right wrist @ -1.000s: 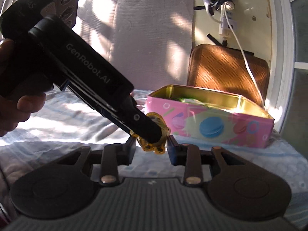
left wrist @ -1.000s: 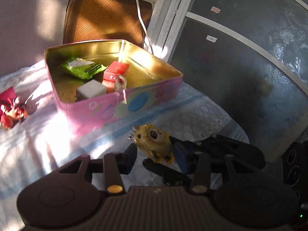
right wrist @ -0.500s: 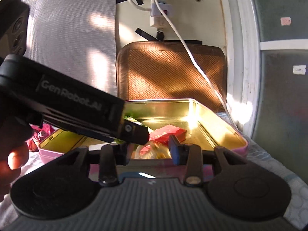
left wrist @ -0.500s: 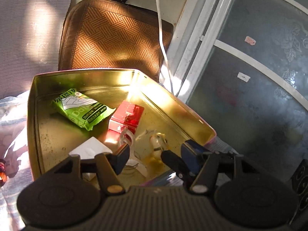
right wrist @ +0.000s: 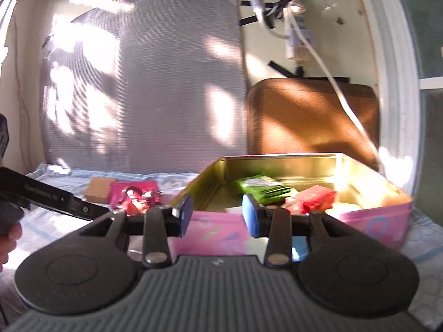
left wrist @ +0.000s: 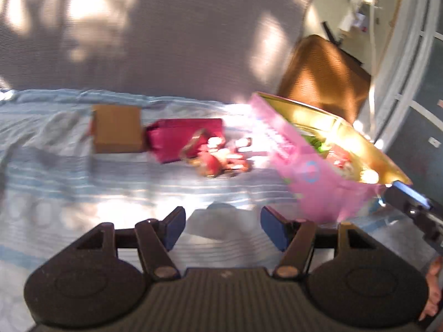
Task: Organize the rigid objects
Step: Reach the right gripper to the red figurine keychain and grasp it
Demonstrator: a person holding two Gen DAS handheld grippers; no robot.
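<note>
A pink tin box (right wrist: 382,218) with a gold inside holds a green packet (right wrist: 261,189), a red packet (right wrist: 315,196) and a pale object at its right corner. The box also shows in the left wrist view (left wrist: 318,182), blurred. On the cloth left of it lie a brown cardboard box (left wrist: 117,128), a red pouch (left wrist: 177,138) and a red trinket cluster (left wrist: 218,160). My left gripper (left wrist: 223,228) is open and empty above the cloth. My right gripper (right wrist: 217,215) is open and empty in front of the tin's near wall.
A blue-and-white cloth (left wrist: 69,188) covers the surface. A grey mat (right wrist: 144,88) and a brown woven cushion (right wrist: 307,116) lean on the back wall. A white cable (right wrist: 340,91) hangs over the cushion. A window frame (right wrist: 396,83) stands at the right.
The yellow toy held between both grippers went into the tin and was let go. Both grippers are now open. The left gripper swung left toward the items on the cloth.
</note>
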